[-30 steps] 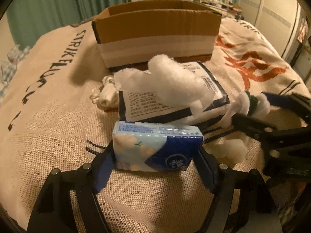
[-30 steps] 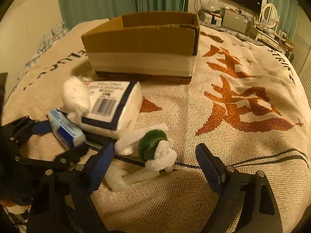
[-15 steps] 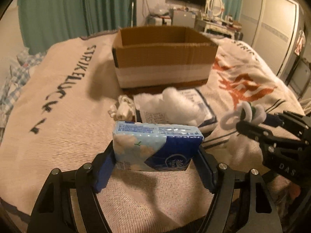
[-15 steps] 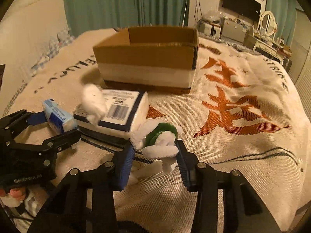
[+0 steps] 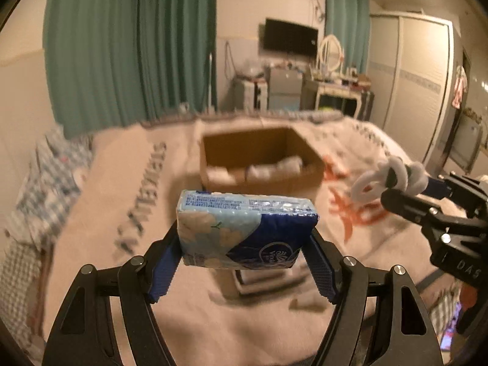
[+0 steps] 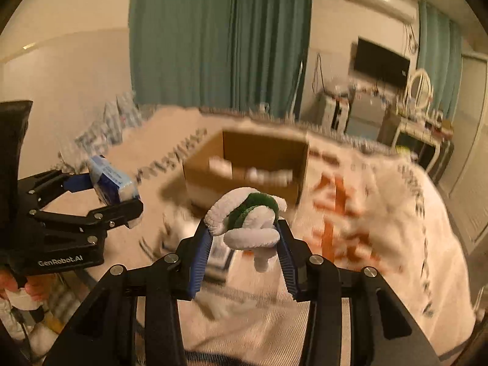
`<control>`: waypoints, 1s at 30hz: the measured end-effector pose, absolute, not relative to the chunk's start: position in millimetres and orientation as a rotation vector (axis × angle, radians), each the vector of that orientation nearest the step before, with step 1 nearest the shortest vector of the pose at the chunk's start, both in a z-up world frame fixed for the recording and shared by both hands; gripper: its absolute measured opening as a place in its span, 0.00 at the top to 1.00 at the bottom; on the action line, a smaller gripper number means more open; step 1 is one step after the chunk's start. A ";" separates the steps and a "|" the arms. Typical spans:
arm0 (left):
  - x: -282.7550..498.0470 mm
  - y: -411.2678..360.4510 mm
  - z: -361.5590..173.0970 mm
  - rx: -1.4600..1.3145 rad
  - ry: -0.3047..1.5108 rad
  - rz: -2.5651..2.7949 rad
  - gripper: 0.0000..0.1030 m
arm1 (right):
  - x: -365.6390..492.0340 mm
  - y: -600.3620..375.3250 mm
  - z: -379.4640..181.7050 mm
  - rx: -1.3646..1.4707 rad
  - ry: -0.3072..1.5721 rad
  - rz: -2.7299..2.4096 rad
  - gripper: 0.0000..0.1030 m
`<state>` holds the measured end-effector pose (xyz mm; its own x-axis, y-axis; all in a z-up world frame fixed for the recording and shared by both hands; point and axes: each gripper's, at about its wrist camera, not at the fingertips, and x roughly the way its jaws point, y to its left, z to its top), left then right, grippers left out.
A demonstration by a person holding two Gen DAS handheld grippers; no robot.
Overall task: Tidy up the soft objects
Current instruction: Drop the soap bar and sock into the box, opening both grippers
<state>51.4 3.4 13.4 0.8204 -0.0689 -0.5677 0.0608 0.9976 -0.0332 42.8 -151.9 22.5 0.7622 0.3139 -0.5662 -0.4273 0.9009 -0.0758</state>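
My left gripper [image 5: 244,244] is shut on a blue tissue pack [image 5: 247,228] and holds it in the air above the bed. It also shows in the right wrist view [image 6: 113,183]. My right gripper [image 6: 244,238] is shut on a white and green fuzzy toy [image 6: 247,222], also lifted; the toy shows at the right of the left wrist view [image 5: 390,177]. An open cardboard box [image 5: 259,158] stands ahead on the bed, with white soft items inside [image 6: 259,177].
The bed blanket [image 6: 381,228] has orange characters and black lettering. A dark-edged white package [image 5: 265,280] lies on the bed below my grippers. Green curtains, a TV and a dresser stand behind the bed.
Both grippers have risen well above the bed with their objects. The view now looks down into the box, which appears farther and lower.
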 end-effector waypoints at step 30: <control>307.7 35.1 -50.4 0.030 0.738 -0.080 0.28 | 334.8 -118.5 -27.1 -0.137 0.691 0.421 0.55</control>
<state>307.7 35.1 -50.4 0.7369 -0.0624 -0.6731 0.0835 0.9965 -0.0009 334.8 -118.5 -27.1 0.6906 0.3304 -0.6434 -0.4197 0.9075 0.0155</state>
